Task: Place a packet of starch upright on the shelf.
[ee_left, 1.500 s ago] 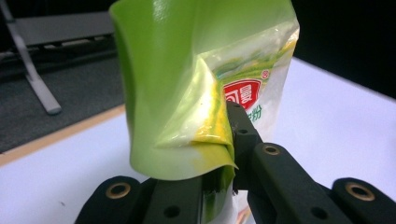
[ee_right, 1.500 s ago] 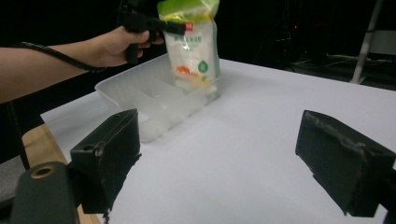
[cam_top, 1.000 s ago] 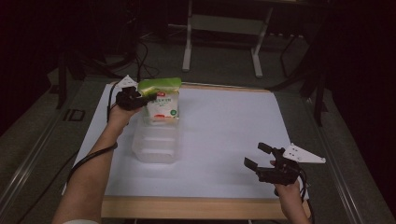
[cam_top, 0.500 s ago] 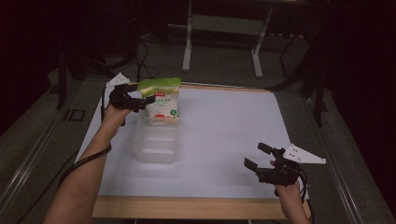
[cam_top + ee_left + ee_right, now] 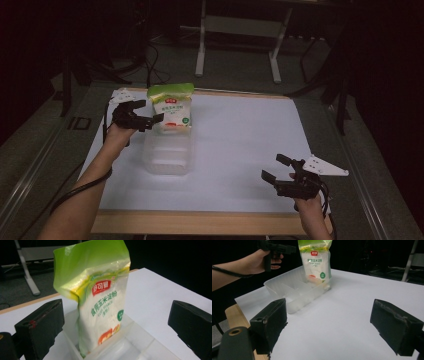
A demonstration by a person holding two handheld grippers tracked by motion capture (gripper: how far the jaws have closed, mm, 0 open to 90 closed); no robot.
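overhead, the left gripper (image 5: 142, 114) is held at the far left of the tabletop (image 5: 240, 135), forearm stretched forward, its jaws spread apart and aimed at the starch bag (image 5: 171, 107) just beside them, nothing clamped. the right gripper (image 5: 280, 175) is held low near the front right edge, jaws likewise wide apart and empty, well apart from the bag. the green-topped bag is stood upright in the far end of a clear plastic tray (image 5: 167, 157). the tabletop is covered in white, edged with wood. a dark room and a metal stand (image 5: 240, 30) are seen behind.
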